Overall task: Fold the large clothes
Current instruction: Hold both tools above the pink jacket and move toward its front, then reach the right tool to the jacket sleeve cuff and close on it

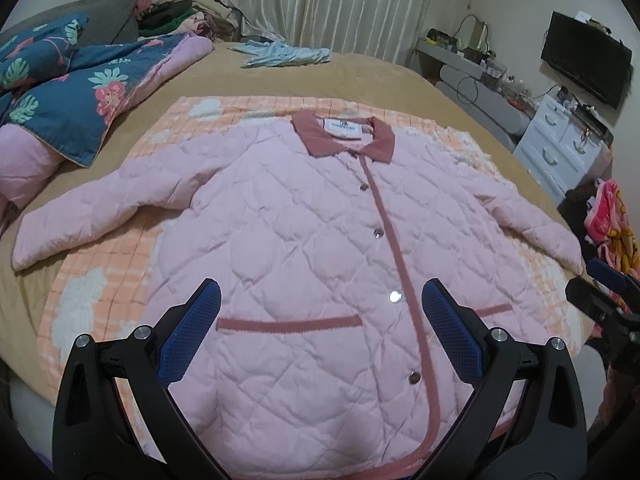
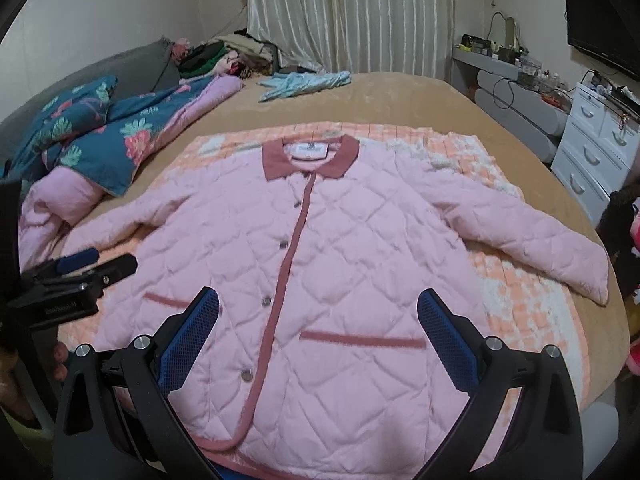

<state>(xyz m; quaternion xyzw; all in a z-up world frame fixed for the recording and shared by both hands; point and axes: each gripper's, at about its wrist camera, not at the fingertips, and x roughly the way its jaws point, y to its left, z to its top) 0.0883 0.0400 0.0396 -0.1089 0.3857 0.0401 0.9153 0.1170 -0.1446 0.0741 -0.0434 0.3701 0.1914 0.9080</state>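
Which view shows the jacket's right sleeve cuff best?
Right wrist view: the right sleeve lies whole, cuff clear of the frame edge. Left wrist view shows that sleeve squeezed at the fisheye edge, its cuff beside the right claw.

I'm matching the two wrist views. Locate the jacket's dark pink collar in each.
Left wrist view: collar upper centre, slightly right of middle.
Right wrist view: collar upper centre, almost at the middle.
Shared landmark: the light blue garment on the bed beyond the collar.

Bare tan bedspread (image 1: 360, 76) gives free passage beyond the jacket (image 1: 304, 248); floral quilt (image 1: 76, 92) crowds the left sleeve, and a blue garment (image 1: 280, 53) lies far off.
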